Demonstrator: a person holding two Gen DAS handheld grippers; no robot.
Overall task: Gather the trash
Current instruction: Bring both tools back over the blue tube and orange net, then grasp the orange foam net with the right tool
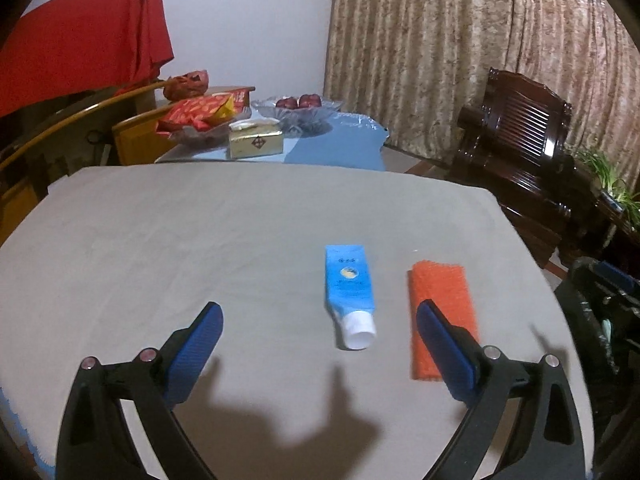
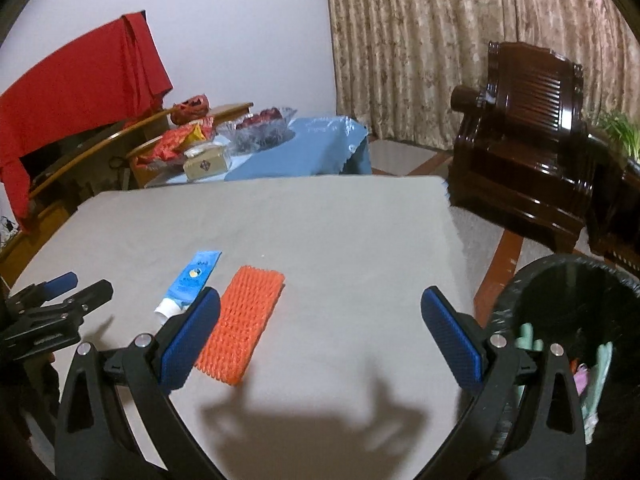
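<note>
Two bits of trash are left on the grey-covered table [image 1: 200, 240]: one blue tube [image 1: 349, 284] with a white cap [image 1: 360, 330], and one orange foam net sleeve [image 1: 442, 304], lying side by side but apart, the sleeve at about 3 o'clock from the tube in the left wrist view. Neither is being held; the left gripper [image 1: 320, 312] is spread wide with nothing in it, and the same goes for the right gripper [image 2: 320, 298]. The tube looks light and flattened, probably mostly squeezed out, with a slick plastic skin, so it's best pinched across the flat body just above the cap, where it's stiffer. The sleeve looks super light, soft and squishy, likely to crumple when squeezed but grippy, so it can be taken anywhere across its narrow width. One bin [image 2: 576, 280] with a black liner sits off the table edge at roughly 3 o'clock in the right wrist view, with some trash already visible inside.
</note>
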